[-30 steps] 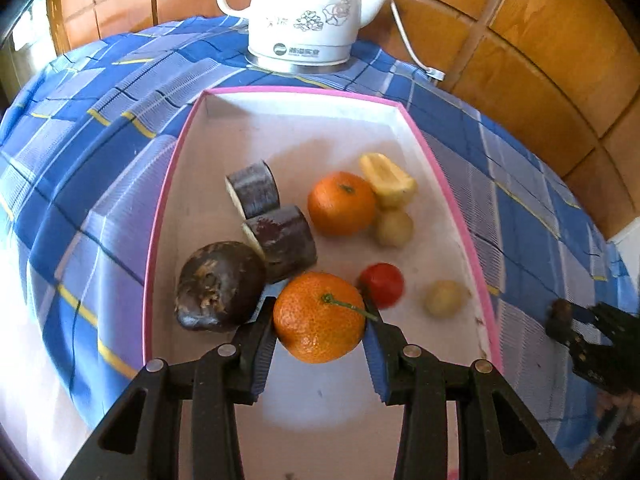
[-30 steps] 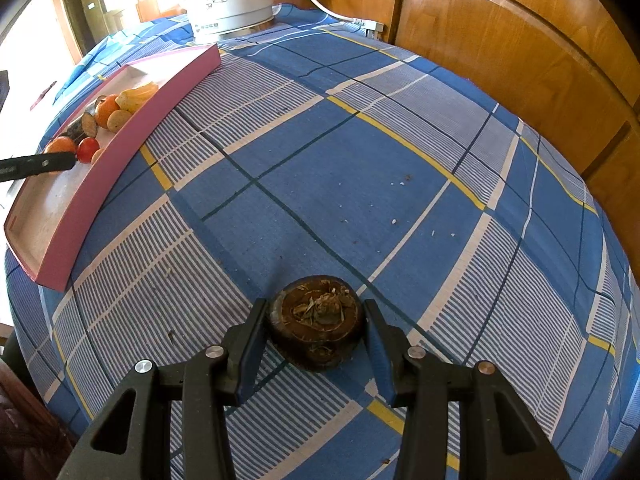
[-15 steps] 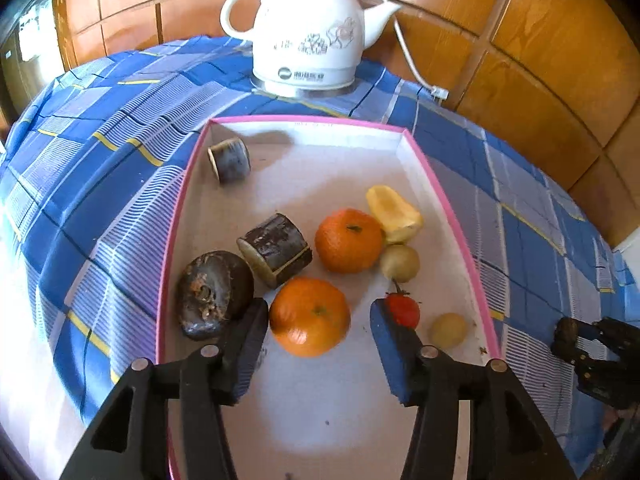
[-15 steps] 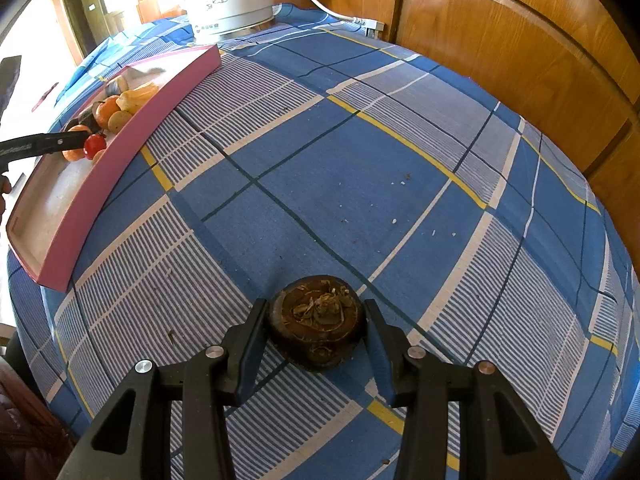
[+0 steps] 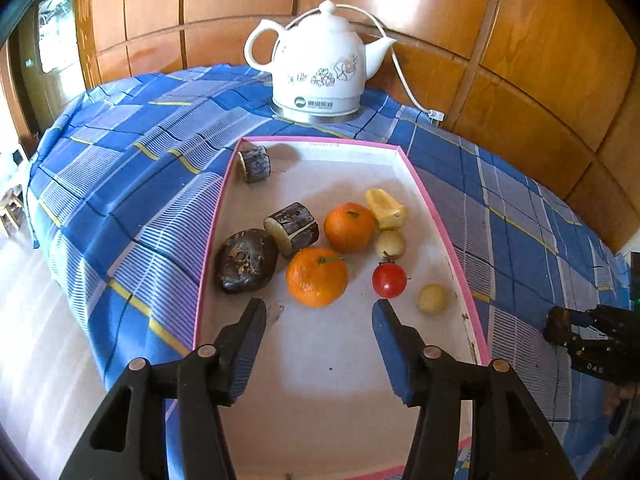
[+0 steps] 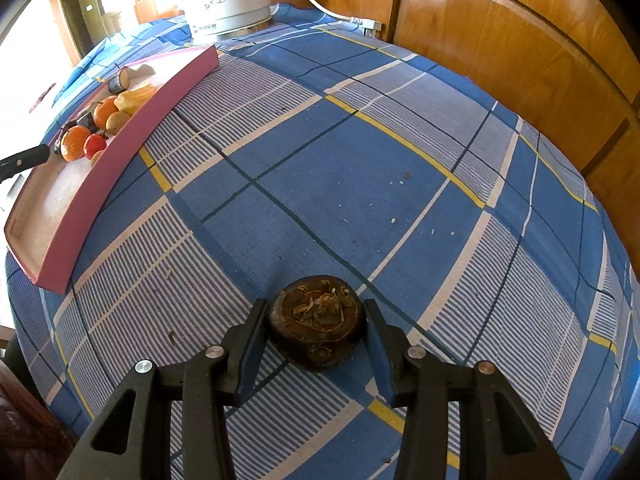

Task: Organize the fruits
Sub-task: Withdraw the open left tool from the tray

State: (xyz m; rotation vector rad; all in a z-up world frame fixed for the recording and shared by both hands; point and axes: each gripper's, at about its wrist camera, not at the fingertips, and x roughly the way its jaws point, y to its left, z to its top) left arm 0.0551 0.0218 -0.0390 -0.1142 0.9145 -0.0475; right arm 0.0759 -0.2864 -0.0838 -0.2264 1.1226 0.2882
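My left gripper (image 5: 318,322) hangs over the near end of the pink-rimmed tray (image 5: 434,208), its jaws opening with nothing between them; the nearer orange (image 5: 317,277) sits just ahead of the tips, beside a cherry tomato (image 5: 389,279) and a dark round fruit (image 5: 246,260). My right gripper (image 6: 316,336) is clamped on a dark brown fruit (image 6: 316,330) out on the checked tablecloth (image 6: 340,168), well apart from the tray. To do this well, I judge the left should back clear of the tray first. Then I carry the brown fruit over the pink wall, high enough not to clip it, and set it in the bare near end, releasing only once it rests there.
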